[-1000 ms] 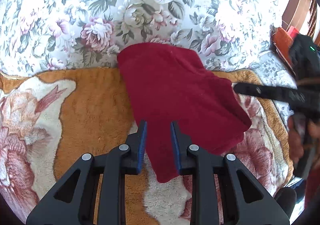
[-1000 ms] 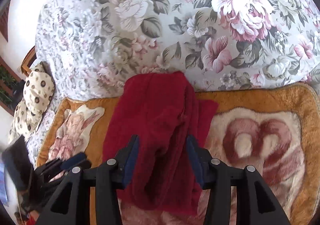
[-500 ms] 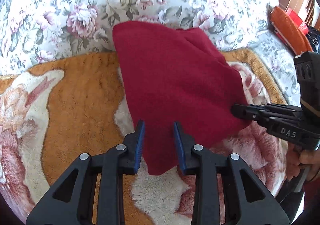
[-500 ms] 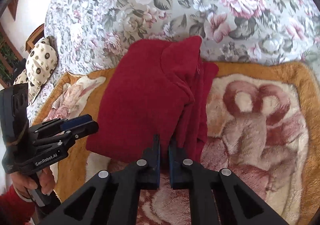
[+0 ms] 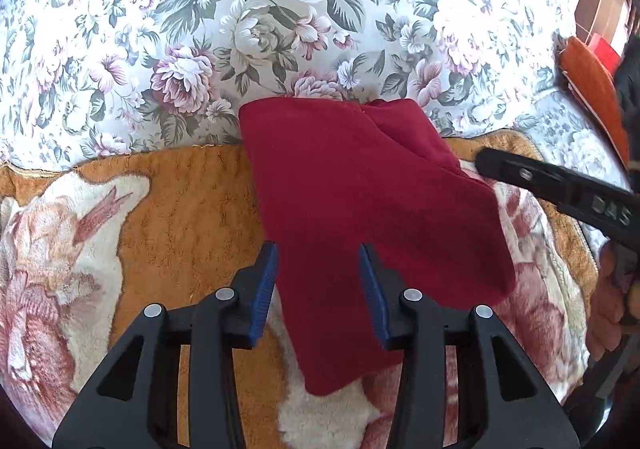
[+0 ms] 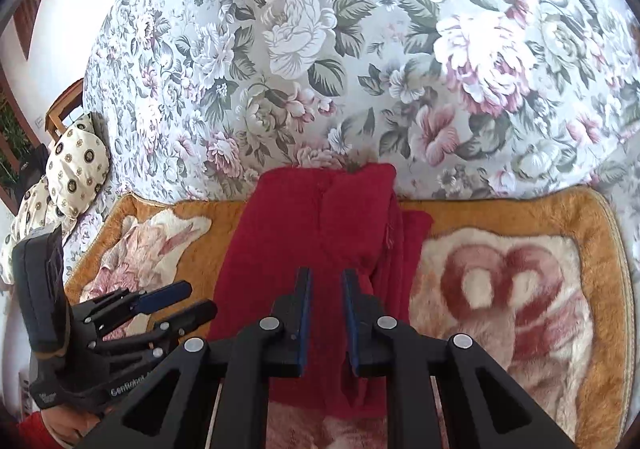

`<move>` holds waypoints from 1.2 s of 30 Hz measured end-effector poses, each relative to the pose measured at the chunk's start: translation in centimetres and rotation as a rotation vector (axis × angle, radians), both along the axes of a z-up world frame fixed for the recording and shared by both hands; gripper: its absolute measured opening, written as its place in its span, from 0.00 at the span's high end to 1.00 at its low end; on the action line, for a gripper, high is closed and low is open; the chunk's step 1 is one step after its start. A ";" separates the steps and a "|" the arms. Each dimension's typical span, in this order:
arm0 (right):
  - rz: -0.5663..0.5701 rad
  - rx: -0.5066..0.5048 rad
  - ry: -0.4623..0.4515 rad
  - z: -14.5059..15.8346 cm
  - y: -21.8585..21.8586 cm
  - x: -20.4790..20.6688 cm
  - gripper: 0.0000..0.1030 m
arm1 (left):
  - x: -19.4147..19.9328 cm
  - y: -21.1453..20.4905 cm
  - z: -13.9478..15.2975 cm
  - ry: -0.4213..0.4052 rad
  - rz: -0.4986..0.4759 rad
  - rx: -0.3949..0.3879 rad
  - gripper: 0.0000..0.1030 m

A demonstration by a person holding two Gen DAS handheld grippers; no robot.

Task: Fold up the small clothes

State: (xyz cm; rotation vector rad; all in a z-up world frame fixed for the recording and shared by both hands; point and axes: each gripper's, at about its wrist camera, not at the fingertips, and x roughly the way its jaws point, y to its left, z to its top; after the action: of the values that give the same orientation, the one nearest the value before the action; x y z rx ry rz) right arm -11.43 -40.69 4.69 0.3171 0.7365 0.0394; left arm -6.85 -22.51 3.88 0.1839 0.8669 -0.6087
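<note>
Your left gripper (image 5: 318, 285) fingers are spread apart above the near edge of the folded red garment (image 5: 360, 217), gripping nothing. Your right gripper (image 6: 325, 299) fingers stand slightly parted over the same garment, also gripping nothing. The garment lies on the orange plush blanket (image 5: 192, 209), its far end touching the floral bedspread (image 6: 320, 49).

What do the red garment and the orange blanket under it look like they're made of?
Red garment: probably fleece or brushed knit; matte, softly napped, folds in thick rounded layers. Orange blanket: plush pile, likely synthetic; long tufted fibres show in the cream and pink patches, with a slight sheen.
</note>
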 end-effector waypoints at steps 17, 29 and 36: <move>-0.050 -0.051 0.100 -3.7 -3.0 3.8 0.87 | 1.5 -2.0 -2.9 0.008 0.040 0.072 0.40; -0.008 -0.156 0.151 -5.3 -0.4 -0.3 0.87 | 1.2 -2.0 -3.2 0.032 0.057 0.076 0.37; -0.022 -0.082 0.123 -4.8 -1.3 -1.6 0.84 | 0.6 -1.7 -2.6 0.021 0.064 0.090 0.37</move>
State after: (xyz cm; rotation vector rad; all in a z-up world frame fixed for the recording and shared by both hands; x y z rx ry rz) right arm -13.03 -42.01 -0.09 0.2502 0.8537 -0.0310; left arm -6.27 -24.22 1.27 0.2308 0.9183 -0.5127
